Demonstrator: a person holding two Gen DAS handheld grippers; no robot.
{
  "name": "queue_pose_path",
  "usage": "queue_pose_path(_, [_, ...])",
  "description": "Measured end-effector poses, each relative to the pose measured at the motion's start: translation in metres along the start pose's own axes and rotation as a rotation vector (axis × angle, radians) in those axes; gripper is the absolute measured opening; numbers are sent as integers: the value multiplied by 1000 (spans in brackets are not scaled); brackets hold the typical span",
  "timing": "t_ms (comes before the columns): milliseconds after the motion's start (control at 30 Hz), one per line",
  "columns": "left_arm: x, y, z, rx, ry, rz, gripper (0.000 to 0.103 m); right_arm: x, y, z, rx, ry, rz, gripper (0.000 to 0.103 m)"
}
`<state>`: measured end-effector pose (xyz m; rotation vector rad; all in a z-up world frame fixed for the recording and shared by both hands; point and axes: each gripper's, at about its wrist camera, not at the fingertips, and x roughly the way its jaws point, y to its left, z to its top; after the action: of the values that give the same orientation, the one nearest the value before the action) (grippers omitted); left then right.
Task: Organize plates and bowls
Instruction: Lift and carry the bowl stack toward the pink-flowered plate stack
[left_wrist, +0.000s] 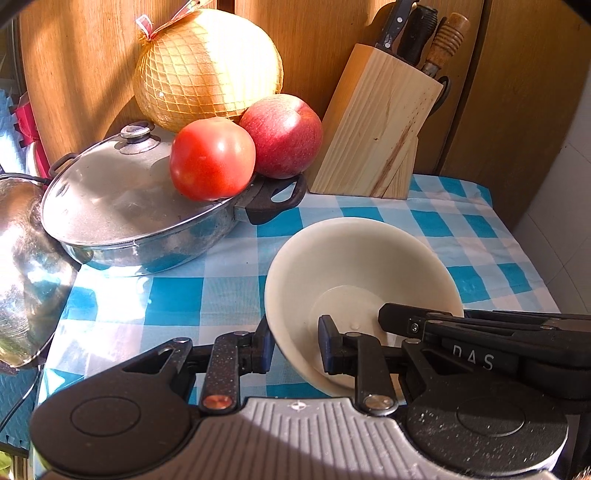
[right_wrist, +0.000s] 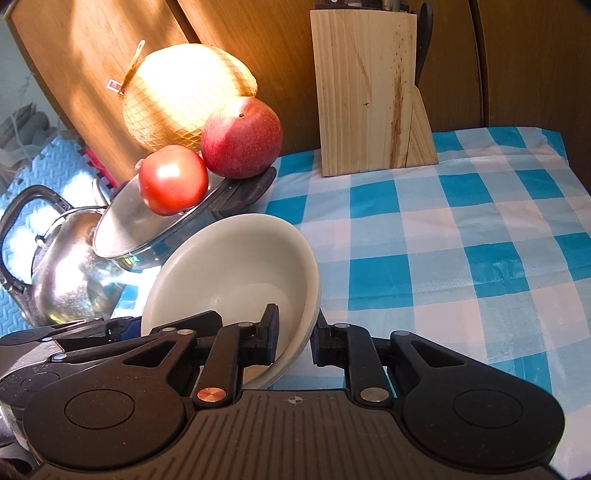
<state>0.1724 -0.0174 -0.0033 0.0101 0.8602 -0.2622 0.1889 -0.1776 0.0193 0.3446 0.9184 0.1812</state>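
Cream bowl (left_wrist: 354, 266) rim between both tongs; contact unclear, base hidden.

Both the left gripper (left_wrist: 296, 349) and the right gripper (right_wrist: 294, 340) have their fingers part-closed, straddling a rim.

Cream bowl (left_wrist: 354, 266), smooth with a soft satin sheen, looks like plastic or glazed ceramic. Checked tablecloth (right_wrist: 461, 240), blue and white, faintly glossy and creased. Pan lid (left_wrist: 122, 192) is dull brushed metal; kettle (right_wrist: 70, 273) is mirror-bright steel. Knife block (right_wrist: 365, 92) shows pale, matt, grainy wood. Tomato (left_wrist: 212, 158) skin gleams.
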Motion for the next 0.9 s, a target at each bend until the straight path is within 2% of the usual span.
queue_pose_path(433, [-30,-5,-3,9,-67,-21,18,-30,8,-3,-23,-62,6,23])
queue_pose_path(900, [-70,-11,-24,32,-133,-55,19,-67,14,-27,-24,-115,23,24])
